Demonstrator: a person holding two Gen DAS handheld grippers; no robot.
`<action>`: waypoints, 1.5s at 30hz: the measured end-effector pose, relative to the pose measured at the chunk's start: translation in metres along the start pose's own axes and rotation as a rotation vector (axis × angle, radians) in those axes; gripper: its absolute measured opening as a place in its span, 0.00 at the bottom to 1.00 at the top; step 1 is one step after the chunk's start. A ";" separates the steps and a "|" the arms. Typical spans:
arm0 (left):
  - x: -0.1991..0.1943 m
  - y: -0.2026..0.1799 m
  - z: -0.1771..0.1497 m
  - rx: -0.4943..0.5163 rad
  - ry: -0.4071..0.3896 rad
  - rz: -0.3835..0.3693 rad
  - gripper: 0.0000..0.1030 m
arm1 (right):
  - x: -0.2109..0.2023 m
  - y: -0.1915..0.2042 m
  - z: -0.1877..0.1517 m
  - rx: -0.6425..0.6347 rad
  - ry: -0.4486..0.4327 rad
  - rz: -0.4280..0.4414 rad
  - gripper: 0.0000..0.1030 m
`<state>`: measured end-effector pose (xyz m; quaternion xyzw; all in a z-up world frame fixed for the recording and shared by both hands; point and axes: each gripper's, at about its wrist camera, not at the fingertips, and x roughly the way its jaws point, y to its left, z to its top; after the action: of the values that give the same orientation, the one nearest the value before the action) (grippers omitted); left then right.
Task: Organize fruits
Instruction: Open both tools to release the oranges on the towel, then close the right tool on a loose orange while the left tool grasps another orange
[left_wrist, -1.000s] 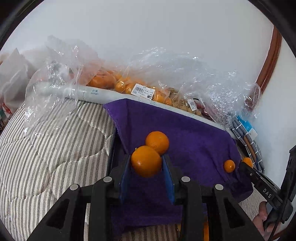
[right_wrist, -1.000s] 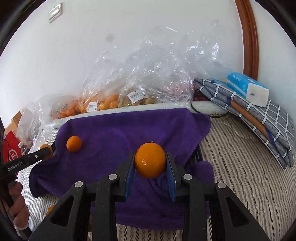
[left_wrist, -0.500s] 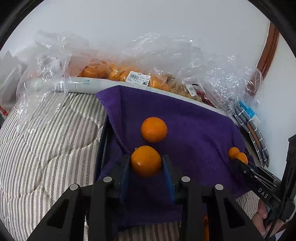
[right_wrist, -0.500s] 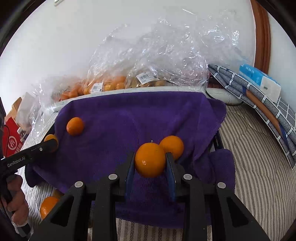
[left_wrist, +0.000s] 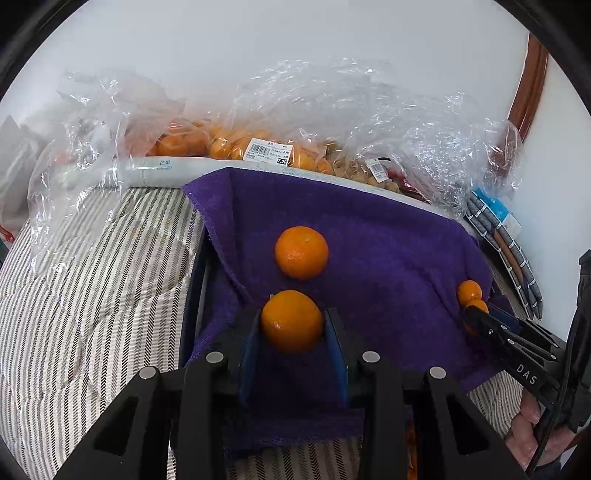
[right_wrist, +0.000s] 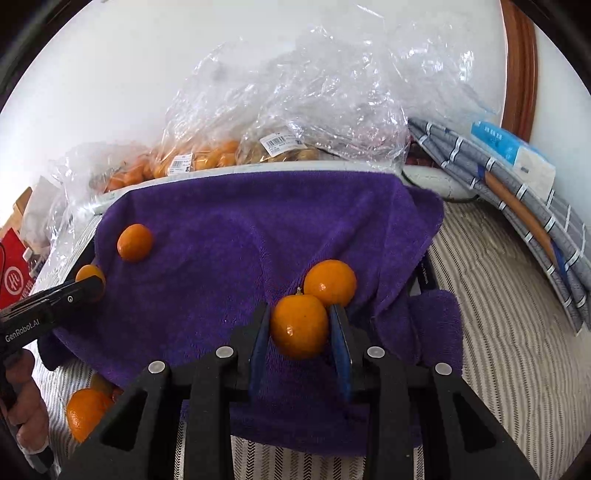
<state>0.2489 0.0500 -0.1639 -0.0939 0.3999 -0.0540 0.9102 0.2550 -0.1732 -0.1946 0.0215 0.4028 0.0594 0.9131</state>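
From the left wrist, the left gripper (left_wrist: 291, 323) is pinching an orange (left_wrist: 291, 320) between its blue pads, held low over the near part of the purple towel (left_wrist: 388, 258), which is draped over a dark tray edge (left_wrist: 197, 280) on the striped bedding (left_wrist: 92, 295). A second orange (left_wrist: 301, 252) already lies on the towel just beyond the held one, apart from it. To set this one down well, I would lower it until it touches the cloth beside that fruit, then spread the pads slowly — the towel looks rumpled and sloped, so a dropped orange would likely roll. At the right edge the right gripper (left_wrist: 476, 314) shows, with a loose orange (left_wrist: 469, 290) at its tip. From the right wrist, the right gripper (right_wrist: 300, 328) is clamped on its own orange (right_wrist: 299, 326), which sits just in front of, and seems to touch, another orange (right_wrist: 330, 282) on the towel (right_wrist: 240, 240). Releasing here calls for a gentle opening without nudging the neighbour toward the fold at the towel's right side. Further left lies the first placed orange (right_wrist: 135, 242), and the left gripper (right_wrist: 86, 286) reaches in with its fruit — keep the two tools well apart. Bagged fruit (right_wrist: 199, 158) waits along the wall.
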 end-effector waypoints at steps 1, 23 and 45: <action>0.000 0.000 0.000 0.005 -0.001 0.002 0.32 | -0.001 0.001 0.000 -0.006 -0.009 -0.005 0.42; -0.008 -0.001 0.000 0.002 -0.047 -0.053 0.48 | -0.021 -0.003 0.000 0.020 -0.108 -0.008 0.70; -0.084 0.029 -0.038 -0.053 -0.182 0.010 0.51 | -0.088 0.057 -0.078 -0.095 0.003 0.202 0.47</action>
<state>0.1650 0.0880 -0.1349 -0.1204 0.3173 -0.0301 0.9402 0.1334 -0.1288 -0.1784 0.0187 0.3966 0.1703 0.9019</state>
